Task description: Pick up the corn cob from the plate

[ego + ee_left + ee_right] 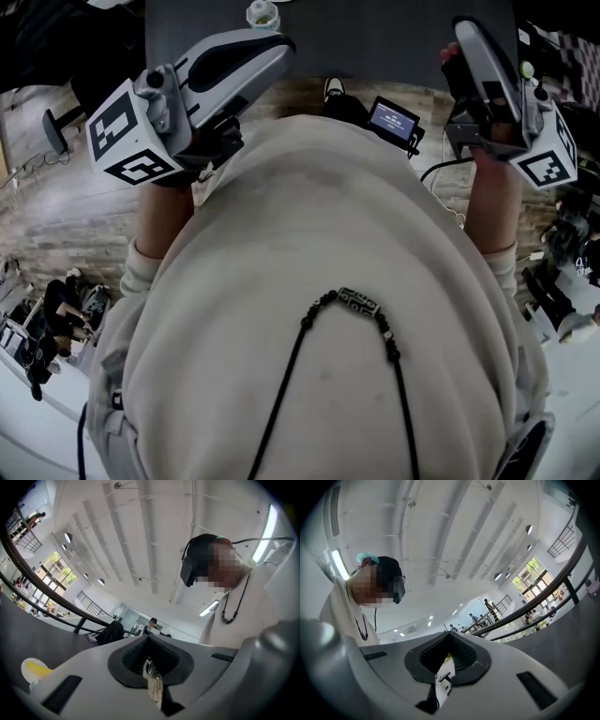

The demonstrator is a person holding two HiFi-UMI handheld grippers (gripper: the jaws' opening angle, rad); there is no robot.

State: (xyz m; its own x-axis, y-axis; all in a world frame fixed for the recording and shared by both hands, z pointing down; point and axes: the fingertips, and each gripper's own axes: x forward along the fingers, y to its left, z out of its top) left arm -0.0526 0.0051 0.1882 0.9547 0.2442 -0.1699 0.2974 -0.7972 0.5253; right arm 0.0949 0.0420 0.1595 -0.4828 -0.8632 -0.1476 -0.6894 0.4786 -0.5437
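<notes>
**Two Grippers Shut, Cob Untouched**

Corn cob (36,669) lay on its plate (24,673), well back from the worktop's (375,37) near edge. Judged light, stiff, rounded, liable to roll; best pinched across its middle. Left gripper (277,42) and right gripper (466,28) were each pressed together, empty, held up by that edge. Small screen (394,119) sat beside it; no obstruction seen.

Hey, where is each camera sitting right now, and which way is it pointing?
Head view: worn by the person, facing steeply down; sweatshirt, necklace, left gripper and right gripper show.
Left gripper view: on that gripper, tilted up toward the ceiling; shut jaws, the person's head.
Right gripper view: likewise tilted up; shut jaws, the person's head.
Shared: all three show the necklace.
</notes>
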